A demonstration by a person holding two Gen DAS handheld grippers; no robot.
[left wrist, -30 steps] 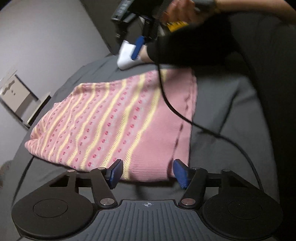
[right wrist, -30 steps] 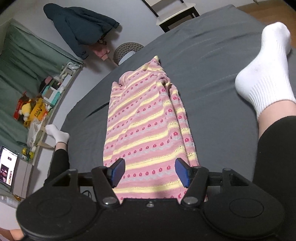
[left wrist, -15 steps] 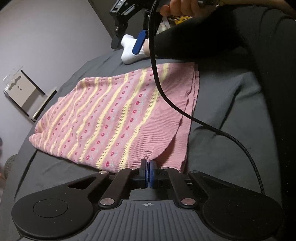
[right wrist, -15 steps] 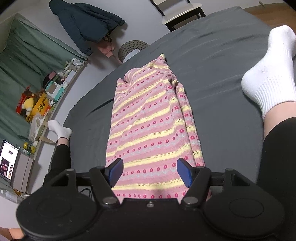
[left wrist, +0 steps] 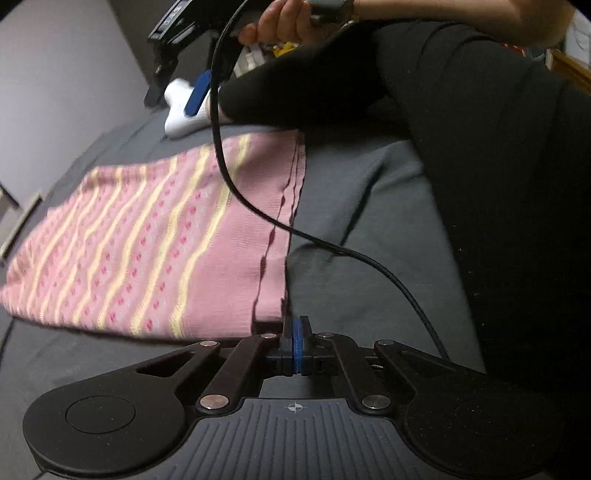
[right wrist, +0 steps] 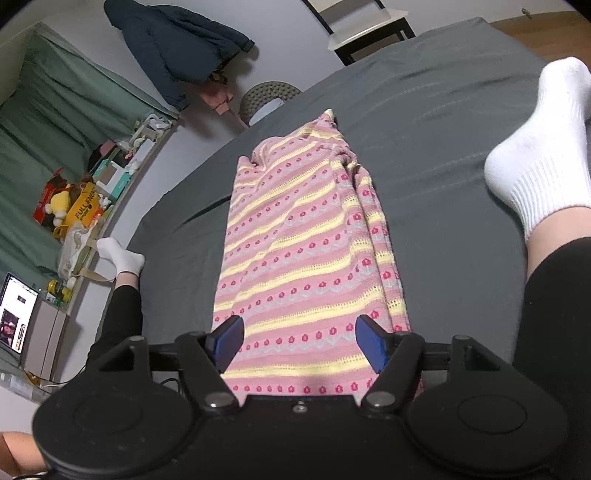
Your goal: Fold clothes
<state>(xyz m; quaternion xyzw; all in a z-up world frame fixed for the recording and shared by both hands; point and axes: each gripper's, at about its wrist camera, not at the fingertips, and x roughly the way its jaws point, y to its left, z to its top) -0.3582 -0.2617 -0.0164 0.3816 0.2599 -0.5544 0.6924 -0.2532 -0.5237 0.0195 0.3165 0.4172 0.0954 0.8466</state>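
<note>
A pink knitted sweater (left wrist: 155, 236) with yellow stripes and red dots lies flat on the dark grey bed sheet (left wrist: 362, 229). My left gripper (left wrist: 296, 345) is shut, its blue pads pinched on the near corner of the sweater's plain ribbed hem. In the right wrist view the sweater (right wrist: 306, 236) runs lengthwise away from me. My right gripper (right wrist: 299, 341) is open and hangs just above the sweater's near end, one blue pad over each side edge. The left wrist view shows the right gripper's blue pad (left wrist: 197, 92) at the far side, held by a hand (left wrist: 291, 18).
A black cable (left wrist: 258, 206) hangs across the sweater's hem. The person's black-clad legs (left wrist: 480, 147) and white socks (right wrist: 535, 147) rest on the bed beside the sweater. A second socked foot (right wrist: 122, 256) is at the bed's left edge. Beyond the bed stand a chair (right wrist: 269, 96), a shelf and a laptop.
My left gripper closed on the sweater's hem and now sits at the hem's corner, the fabric drawn flatter. The right gripper stayed open, with the view shifting only slightly.
</note>
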